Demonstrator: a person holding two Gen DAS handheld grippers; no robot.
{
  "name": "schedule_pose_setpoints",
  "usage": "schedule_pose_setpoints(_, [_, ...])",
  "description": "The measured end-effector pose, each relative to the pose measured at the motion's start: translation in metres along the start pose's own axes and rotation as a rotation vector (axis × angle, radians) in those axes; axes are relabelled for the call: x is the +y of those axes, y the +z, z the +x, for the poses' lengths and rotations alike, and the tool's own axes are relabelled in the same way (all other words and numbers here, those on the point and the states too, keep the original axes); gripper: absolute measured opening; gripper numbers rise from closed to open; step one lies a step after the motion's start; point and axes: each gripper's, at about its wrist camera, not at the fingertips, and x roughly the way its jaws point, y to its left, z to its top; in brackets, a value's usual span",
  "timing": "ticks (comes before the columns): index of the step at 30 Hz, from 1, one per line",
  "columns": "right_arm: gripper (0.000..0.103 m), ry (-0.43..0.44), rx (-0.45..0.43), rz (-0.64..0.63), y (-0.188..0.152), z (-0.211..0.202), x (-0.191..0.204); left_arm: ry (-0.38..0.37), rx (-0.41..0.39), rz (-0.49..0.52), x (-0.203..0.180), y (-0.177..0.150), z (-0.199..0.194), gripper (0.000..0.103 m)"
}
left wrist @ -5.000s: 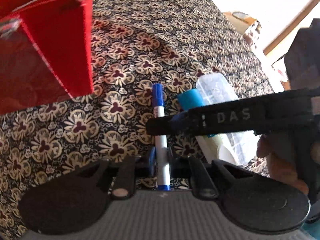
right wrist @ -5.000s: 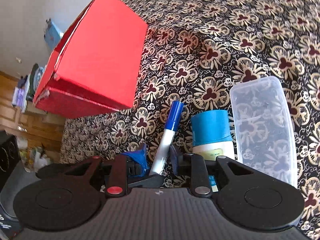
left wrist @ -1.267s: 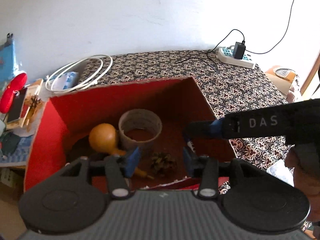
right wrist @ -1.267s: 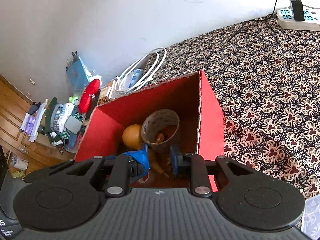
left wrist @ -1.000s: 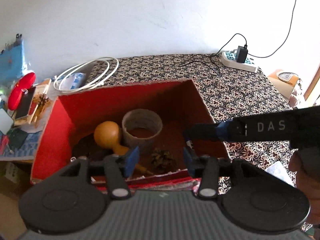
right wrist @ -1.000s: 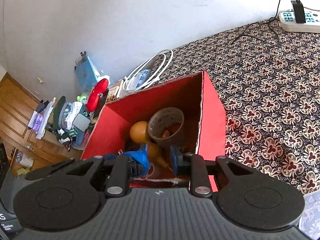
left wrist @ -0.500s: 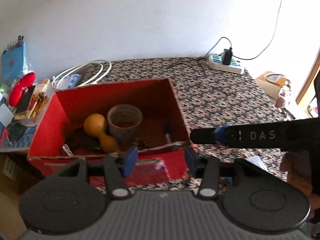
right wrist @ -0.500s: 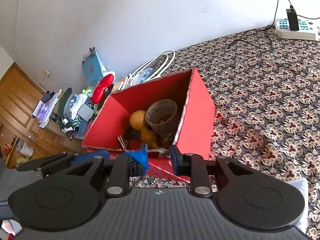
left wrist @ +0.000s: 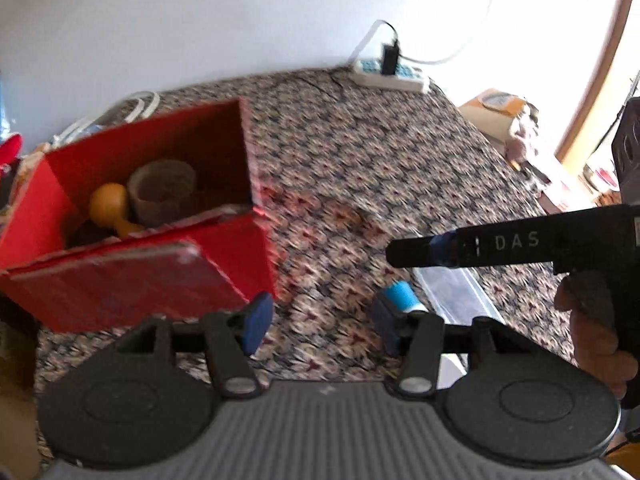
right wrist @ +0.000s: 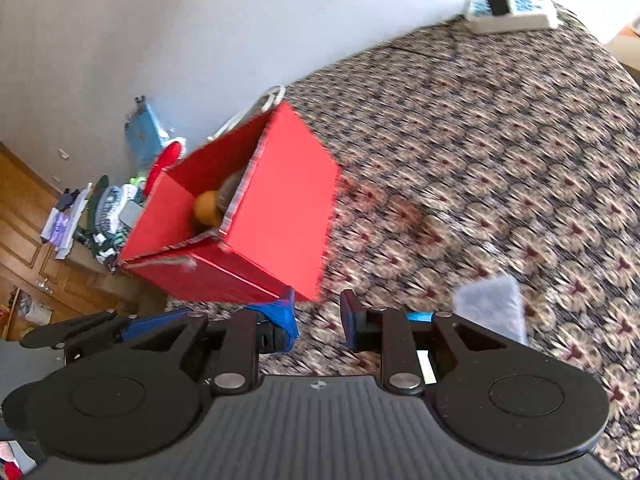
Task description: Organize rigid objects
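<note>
Now both hand-held grippers hang empty above the table [left wrist: 360, 168]: the left hand-held gripper [left wrist: 322, 322] is opening, the right hand-held gripper [right wrist: 319, 318] stands slightly apart, beside the red box [right wrist: 280, 216].

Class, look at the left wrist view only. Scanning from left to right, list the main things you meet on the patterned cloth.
red box → blue-capped tube → clear plastic case

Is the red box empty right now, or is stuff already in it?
Not empty: the red box stands open-topped, with an orange gourd and a brown cup inside.
</note>
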Motion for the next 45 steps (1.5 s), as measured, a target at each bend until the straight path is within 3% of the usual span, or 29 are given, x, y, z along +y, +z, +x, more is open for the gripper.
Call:
schedule_pose_setpoints(12, [0.007,-0.062,0.081,0.057,-0.039,0.007,-0.038,-0.103,0.123,0.084,-0.041,-0.03,0.046,0.055])
schedule_pose_setpoints(24, [0.006,-0.14,0.117,0.006,-0.053,0.021,-0.047,-0.201,0.182,0.03,-0.044,-0.045,0.079,0.055])
schedule_pose_setpoints(31, [0.006,-0.127,0.112,-0.001,-0.05,0.029,-0.045,-0.227,0.184,0.011,-0.043,-0.05,0.089,0.055])
schedule_pose_setpoints(33, [0.011,-0.122,0.132,0.005,-0.049,0.035,-0.044,-0.228,0.182,0.003,-0.04,-0.05,0.092,0.055])
schedule_pose_setpoints(45, [0.007,-0.014,0.196,0.057,-0.038,0.053,-0.042,-0.295,0.191,-0.049,-0.028,-0.052,0.101,0.061])
